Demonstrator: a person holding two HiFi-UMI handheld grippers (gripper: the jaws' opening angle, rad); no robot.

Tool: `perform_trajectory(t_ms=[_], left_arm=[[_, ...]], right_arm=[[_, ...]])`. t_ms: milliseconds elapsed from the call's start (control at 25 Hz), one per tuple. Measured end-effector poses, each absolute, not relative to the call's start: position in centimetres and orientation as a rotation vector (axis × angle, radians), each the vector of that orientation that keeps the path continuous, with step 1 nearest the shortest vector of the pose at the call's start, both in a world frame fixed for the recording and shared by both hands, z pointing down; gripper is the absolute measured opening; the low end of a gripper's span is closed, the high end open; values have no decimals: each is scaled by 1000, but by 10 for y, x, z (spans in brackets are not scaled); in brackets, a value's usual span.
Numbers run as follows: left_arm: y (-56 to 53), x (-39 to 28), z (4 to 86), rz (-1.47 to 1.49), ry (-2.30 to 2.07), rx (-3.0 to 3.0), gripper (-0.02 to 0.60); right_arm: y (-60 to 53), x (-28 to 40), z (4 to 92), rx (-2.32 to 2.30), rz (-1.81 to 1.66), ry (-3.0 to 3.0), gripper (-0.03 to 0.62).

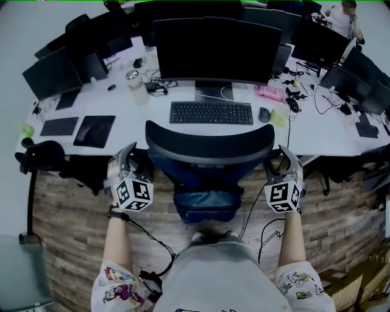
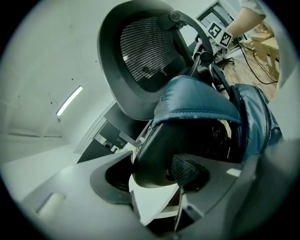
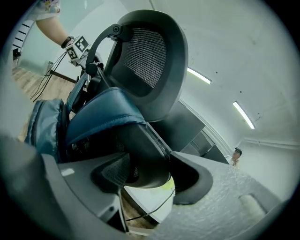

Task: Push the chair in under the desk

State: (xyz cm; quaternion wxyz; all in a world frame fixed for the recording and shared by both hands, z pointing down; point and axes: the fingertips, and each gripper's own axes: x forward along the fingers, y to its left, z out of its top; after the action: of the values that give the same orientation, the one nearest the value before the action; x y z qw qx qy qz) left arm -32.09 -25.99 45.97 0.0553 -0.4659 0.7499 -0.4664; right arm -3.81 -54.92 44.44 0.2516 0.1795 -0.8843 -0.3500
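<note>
A black mesh-backed office chair (image 1: 210, 143) with a blue seat (image 1: 204, 204) stands in front of the white desk (image 1: 317, 131), its backrest near the desk edge. My left gripper (image 1: 128, 159) is shut on the chair's left armrest (image 2: 197, 101), whose dark underside sits between the pads (image 2: 190, 171). On the other side, the right gripper (image 1: 281, 159) is shut on the right armrest (image 3: 101, 115) in the same way. In the left gripper view (image 2: 154, 173) and the right gripper view (image 3: 145, 176) the mesh backrest (image 2: 140, 51) (image 3: 150, 51) rises behind each armrest.
On the desk are a large monitor (image 1: 210, 49), a keyboard (image 1: 211, 113), a mouse (image 1: 264, 114) and a bottle (image 1: 136, 87). Cables (image 1: 262, 231) trail over the wooden floor. Another black chair (image 1: 42, 155) stands at the left. A person (image 1: 344, 18) sits far back right.
</note>
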Motion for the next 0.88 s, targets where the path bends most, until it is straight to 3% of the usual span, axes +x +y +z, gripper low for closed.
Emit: perform_trajectory(t_ms=[400, 880], left_arm=[[-256, -321, 463, -1438, 2278, -1439, 281], [-233, -286, 445, -1244, 2374, -1480, 308]], right_arm=[[-546, -38, 442, 484, -913, -2423, 271], [-501, -12, 430, 505, -818, -2514, 281]])
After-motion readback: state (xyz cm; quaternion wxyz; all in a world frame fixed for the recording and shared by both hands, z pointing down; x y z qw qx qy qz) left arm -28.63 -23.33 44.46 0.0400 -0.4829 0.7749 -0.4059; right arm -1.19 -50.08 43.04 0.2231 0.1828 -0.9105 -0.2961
